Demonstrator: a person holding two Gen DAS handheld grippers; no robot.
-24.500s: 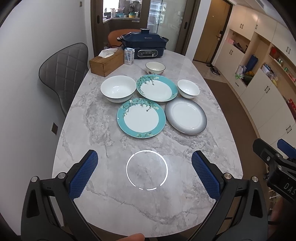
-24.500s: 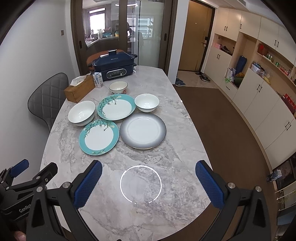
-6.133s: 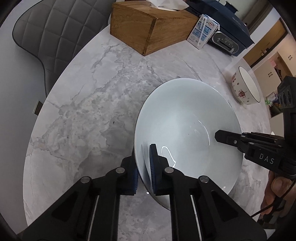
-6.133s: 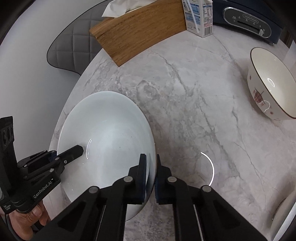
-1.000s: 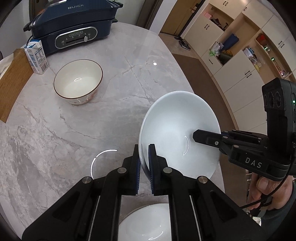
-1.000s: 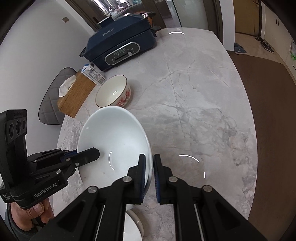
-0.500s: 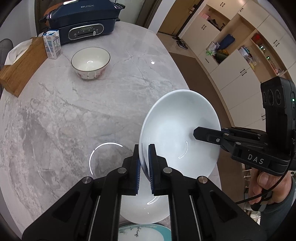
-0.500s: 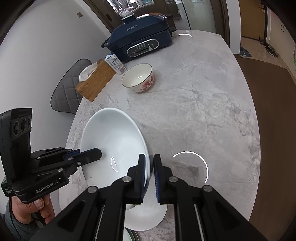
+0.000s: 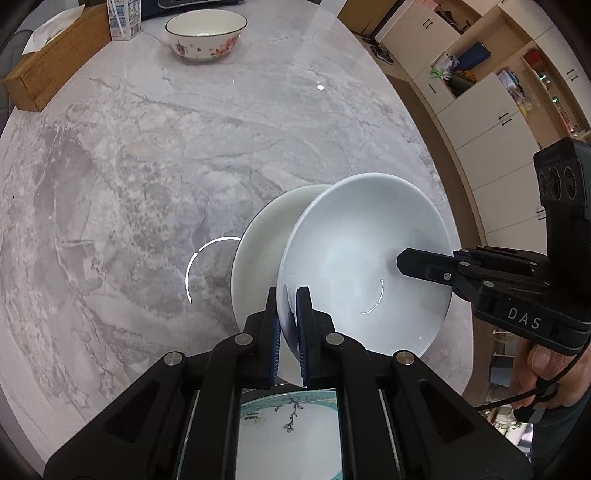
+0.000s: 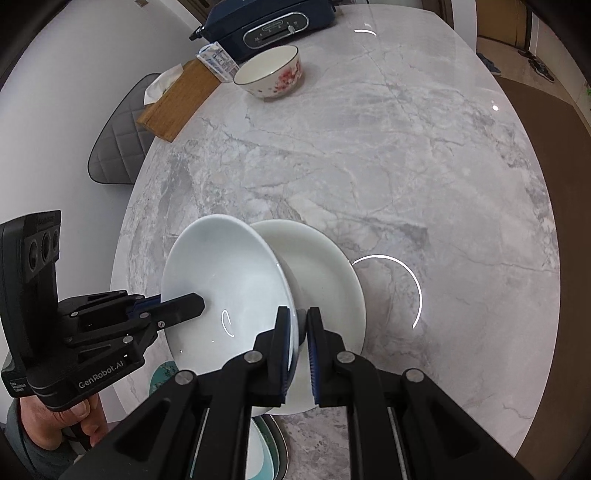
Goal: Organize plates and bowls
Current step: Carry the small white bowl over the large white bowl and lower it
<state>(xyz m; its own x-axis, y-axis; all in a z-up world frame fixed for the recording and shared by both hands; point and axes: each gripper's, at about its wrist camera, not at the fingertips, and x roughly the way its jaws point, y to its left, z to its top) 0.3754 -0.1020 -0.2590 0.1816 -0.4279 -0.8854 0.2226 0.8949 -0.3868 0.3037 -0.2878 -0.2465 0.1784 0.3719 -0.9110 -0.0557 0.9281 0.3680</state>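
Marble worktop (image 9: pixel 155 155) now lies under a white bowl (image 9: pixel 365 258) that both tongs, left (image 9: pixel 287 325) and right (image 10: pixel 298 347), clamp by opposite rims, carried in a second from open worktop to just above a second white bowl (image 10: pixel 325 273), ready for nesting.

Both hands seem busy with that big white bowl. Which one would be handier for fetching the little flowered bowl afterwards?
Probably the left: the flowered bowl lies up toward the left gripper side. Both it and the right gripper clamp the white bowl.

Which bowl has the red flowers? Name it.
The small dark-rimmed bowl at the table's far end, beside the milk carton. The two near bowls are plain white.
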